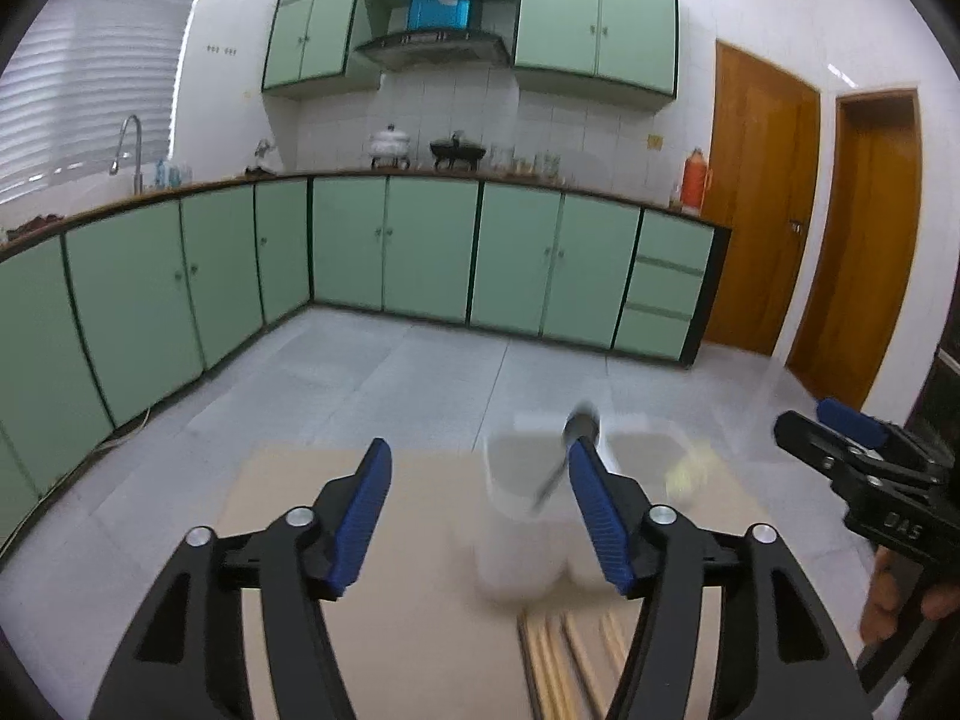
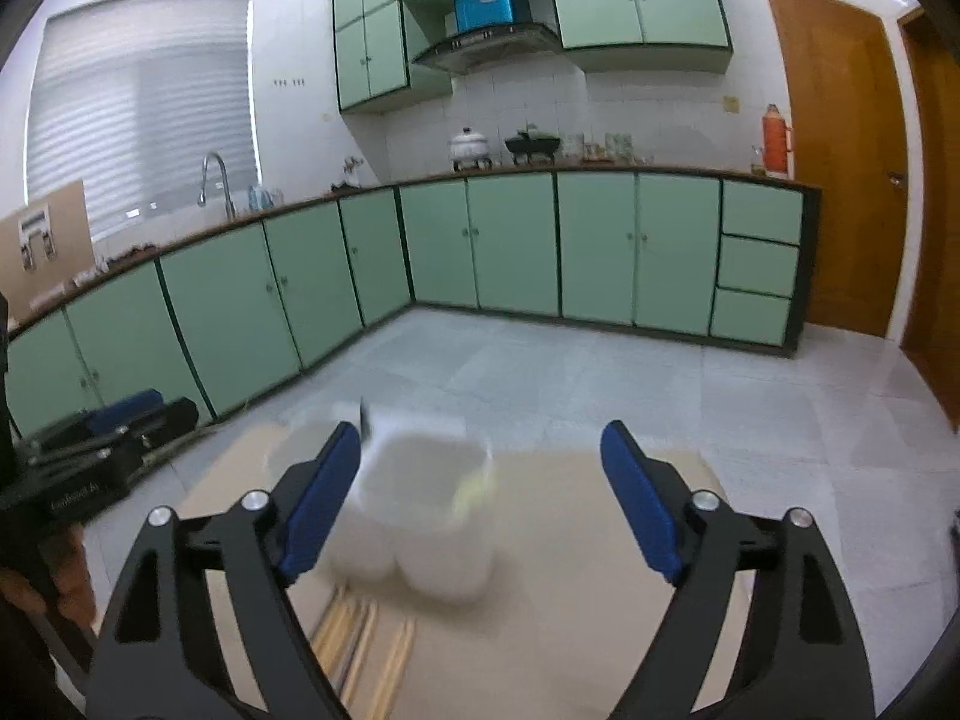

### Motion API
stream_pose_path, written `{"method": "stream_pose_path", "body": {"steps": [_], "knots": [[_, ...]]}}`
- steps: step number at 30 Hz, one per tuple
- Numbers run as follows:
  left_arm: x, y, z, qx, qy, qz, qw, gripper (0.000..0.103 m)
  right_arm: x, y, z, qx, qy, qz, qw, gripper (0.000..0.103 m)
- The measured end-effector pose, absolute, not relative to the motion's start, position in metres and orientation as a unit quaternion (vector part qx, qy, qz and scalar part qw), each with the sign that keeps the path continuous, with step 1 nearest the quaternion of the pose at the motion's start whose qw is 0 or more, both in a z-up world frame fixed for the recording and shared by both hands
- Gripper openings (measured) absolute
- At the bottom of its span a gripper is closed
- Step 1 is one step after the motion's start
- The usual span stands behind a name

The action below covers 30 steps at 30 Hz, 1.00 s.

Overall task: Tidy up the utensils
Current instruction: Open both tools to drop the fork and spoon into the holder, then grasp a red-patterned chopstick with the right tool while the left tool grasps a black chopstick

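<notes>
Gaping wide, both left gripper (image 1: 477,516) and right gripper (image 2: 480,498) hold nothing.

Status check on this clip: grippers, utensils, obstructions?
Left gripper open, empty. Right gripper open, empty. Chopsticks on the board, beside white holder; one utensil already in it. Nothing blocking.

Utensil holder (image 1: 528,534) sits on the board (image 1: 408,630), toward its far edge. Chopsticks (image 1: 570,660) lie just before it, nearer the near edge. One utensil (image 1: 555,477) stands inside the holder.
</notes>
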State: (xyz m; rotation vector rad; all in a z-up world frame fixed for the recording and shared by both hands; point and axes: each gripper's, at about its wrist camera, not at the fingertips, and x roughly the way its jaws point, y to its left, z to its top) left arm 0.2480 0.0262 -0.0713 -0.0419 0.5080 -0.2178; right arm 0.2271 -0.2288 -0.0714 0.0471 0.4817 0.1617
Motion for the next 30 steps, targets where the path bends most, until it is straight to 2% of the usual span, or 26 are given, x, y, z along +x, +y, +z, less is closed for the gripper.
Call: {"method": "stream_pose_path", "body": {"steps": [13, 20, 24, 30], "knots": [[0.146, 0.034, -0.154, -0.001, 0.368, -0.094, 0.925, 0.063, 0.104, -0.215, -0.153, 0.049, 0.354, 0.059, 0.932, 0.082], [0.115, 0.037, -0.183, 0.011, 0.404, -0.094, 0.910, 0.063, 0.069, -0.197, -0.174, 0.033, 0.391, 0.076, 0.916, 0.070], [0.100, 0.035, -0.193, 0.023, 0.417, -0.098, 0.903, 0.063, 0.053, -0.183, -0.186, 0.007, 0.416, 0.088, 0.905, 0.057], [0.081, 0.035, -0.203, 0.027, 0.429, -0.103, 0.897, 0.063, 0.036, -0.168, -0.202, -0.013, 0.439, 0.104, 0.892, 0.052]]}}
